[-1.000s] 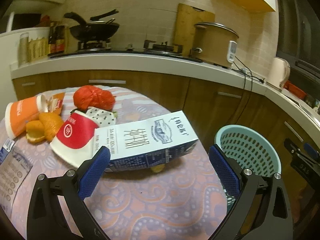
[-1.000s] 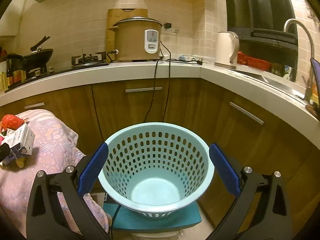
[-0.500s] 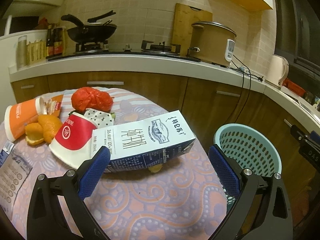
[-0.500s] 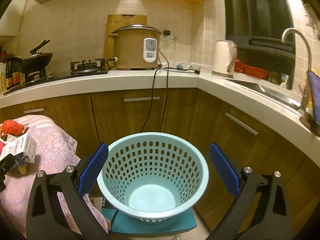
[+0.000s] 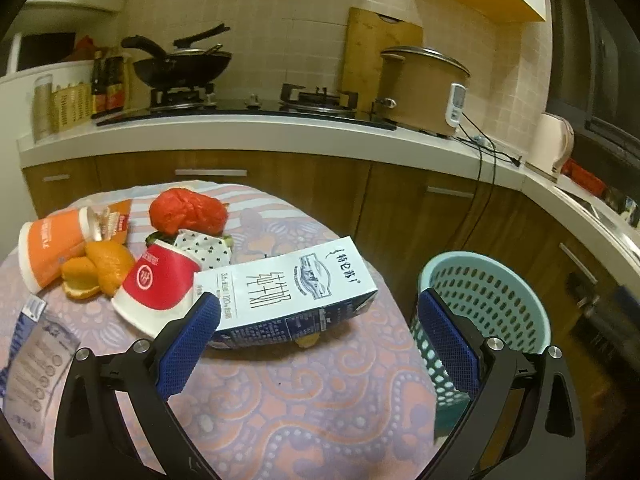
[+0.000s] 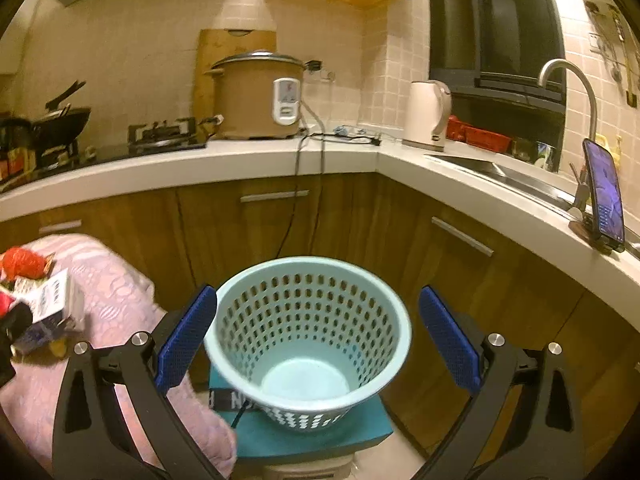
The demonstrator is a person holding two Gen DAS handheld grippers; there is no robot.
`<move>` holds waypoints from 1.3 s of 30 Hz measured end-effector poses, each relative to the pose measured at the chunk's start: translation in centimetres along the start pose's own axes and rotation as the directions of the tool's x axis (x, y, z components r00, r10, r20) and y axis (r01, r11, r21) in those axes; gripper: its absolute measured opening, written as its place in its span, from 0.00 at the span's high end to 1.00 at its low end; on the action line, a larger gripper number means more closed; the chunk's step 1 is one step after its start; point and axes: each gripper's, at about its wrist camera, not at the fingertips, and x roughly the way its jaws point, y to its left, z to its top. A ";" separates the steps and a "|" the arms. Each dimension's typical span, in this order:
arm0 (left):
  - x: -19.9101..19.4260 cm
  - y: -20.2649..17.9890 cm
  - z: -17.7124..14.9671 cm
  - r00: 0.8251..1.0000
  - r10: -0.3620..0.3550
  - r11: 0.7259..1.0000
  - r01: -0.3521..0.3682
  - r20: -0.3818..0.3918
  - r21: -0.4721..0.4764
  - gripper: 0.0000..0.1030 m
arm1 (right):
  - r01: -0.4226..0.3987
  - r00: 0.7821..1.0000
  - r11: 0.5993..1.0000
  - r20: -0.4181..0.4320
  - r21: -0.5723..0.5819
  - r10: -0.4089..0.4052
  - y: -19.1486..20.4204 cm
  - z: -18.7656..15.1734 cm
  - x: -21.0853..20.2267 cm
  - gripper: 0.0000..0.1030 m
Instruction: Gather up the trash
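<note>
A white and blue milk carton [image 5: 294,288] lies on its side on the pink patterned table [image 5: 304,412], just beyond my open left gripper [image 5: 318,334]. Behind it lie a red paper cup [image 5: 158,286], orange peel [image 5: 100,272], an orange cup [image 5: 50,244], a crumpled red bag [image 5: 186,210] and a dotted wrapper [image 5: 206,248]. A plastic packet [image 5: 34,364] rests at the left edge. The light blue perforated basket [image 6: 308,332] stands on a teal stool [image 6: 304,436], framed by my open, empty right gripper [image 6: 318,334]. The carton [image 6: 50,304] also shows at left there.
Wooden cabinets and a white L-shaped counter [image 6: 280,152] curve behind, bearing a rice cooker [image 6: 258,96], kettle [image 6: 428,114], wok [image 5: 182,66] and a phone on a stand [image 6: 606,196]. A cable [image 6: 296,184] hangs over the cabinet front. The basket [image 5: 486,312] sits right of the table.
Both cameras pulled back and rose slightly. In the right wrist view the basket appears smaller and lower, and more of the sink side shows. Nothing was grasped.
</note>
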 end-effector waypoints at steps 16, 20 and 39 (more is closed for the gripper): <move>-1.3 0.4 -0.5 0.996 0.009 0.996 -0.017 0.089 0.087 0.07 | -0.042 0.997 0.999 -0.068 -0.024 0.040 3.5 -0.4 -0.7 0.07; -1.2 0.4 -0.6 0.996 0.025 0.996 -0.033 0.091 0.088 0.07 | -0.040 0.995 0.999 -0.087 -0.016 0.039 3.1 -0.7 -0.2 0.07; -1.0 1.3 -0.8 0.996 0.030 0.998 -0.035 0.089 0.055 0.07 | -0.062 0.993 0.998 -0.099 -0.032 0.059 3.0 -1.1 0.2 0.12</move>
